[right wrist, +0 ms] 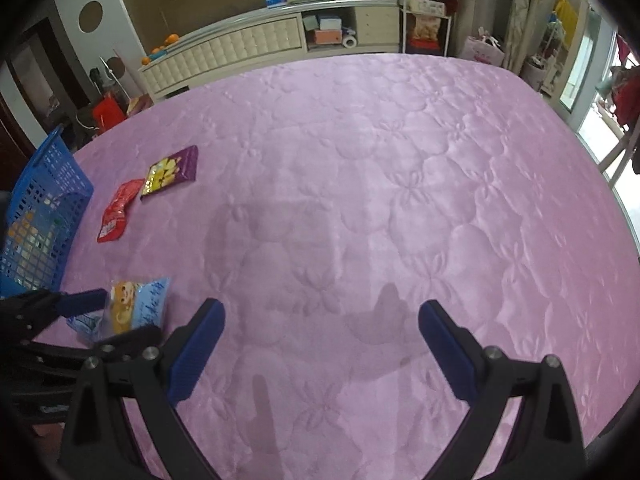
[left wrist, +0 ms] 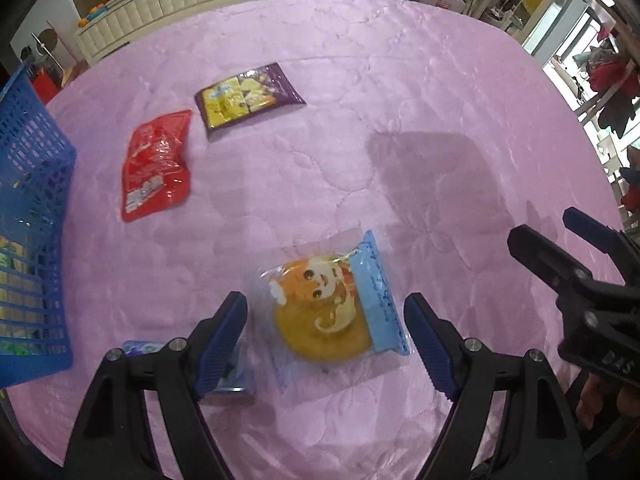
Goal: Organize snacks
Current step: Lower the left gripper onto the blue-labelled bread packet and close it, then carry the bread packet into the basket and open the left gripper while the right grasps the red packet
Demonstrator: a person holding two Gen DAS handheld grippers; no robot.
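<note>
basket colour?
Blue basket, lattice walls; clearest in the left wrist view.

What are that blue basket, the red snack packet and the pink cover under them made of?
Blue basket: looks like rigid moulded plastic, matte, with a lattice of square holes.
Red snack packet: probably thin plastic film, glossy, crinkled and catching highlights.
Pink cover: seems quilted fabric with a soft satin-like sheen and stitched flower shapes; the exact fibre can't be told.

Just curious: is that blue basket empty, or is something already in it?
Not empty. Through the mesh wall of the blue basket, yellow and green packets show inside; how many, cannot tell.
</note>
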